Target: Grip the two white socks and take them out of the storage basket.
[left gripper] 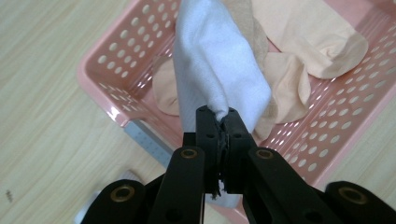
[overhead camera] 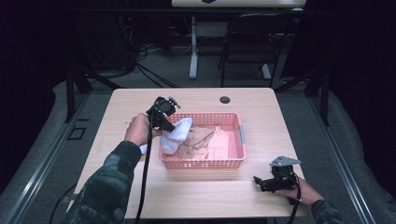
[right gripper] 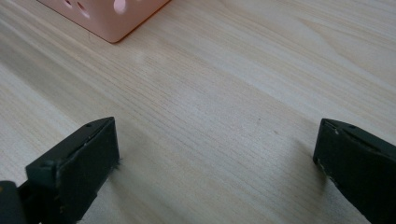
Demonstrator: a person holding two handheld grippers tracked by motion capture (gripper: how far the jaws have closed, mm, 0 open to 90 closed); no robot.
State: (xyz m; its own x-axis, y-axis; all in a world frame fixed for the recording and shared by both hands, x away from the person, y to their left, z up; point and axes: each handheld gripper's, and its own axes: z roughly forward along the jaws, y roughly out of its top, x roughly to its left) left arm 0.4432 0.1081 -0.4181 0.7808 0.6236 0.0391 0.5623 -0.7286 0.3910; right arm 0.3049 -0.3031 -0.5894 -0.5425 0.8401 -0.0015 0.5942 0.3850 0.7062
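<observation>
Left tool [left gripper: 223,122] clamped on 1 white sock [left gripper: 217,70], hanging limp over the left end of the pink basket [overhead camera: 201,163] mid-surface [overhead camera: 140,100]. Soft, light, floppy, prob. slips if pinched thin; best taken w/ a full fold at the cuff. Beige stockings [left gripper: 308,39] in basket: 2, maybe 3. Right tool [right gripper: 215,158] rests wide open, empty, near the right front corner.
</observation>
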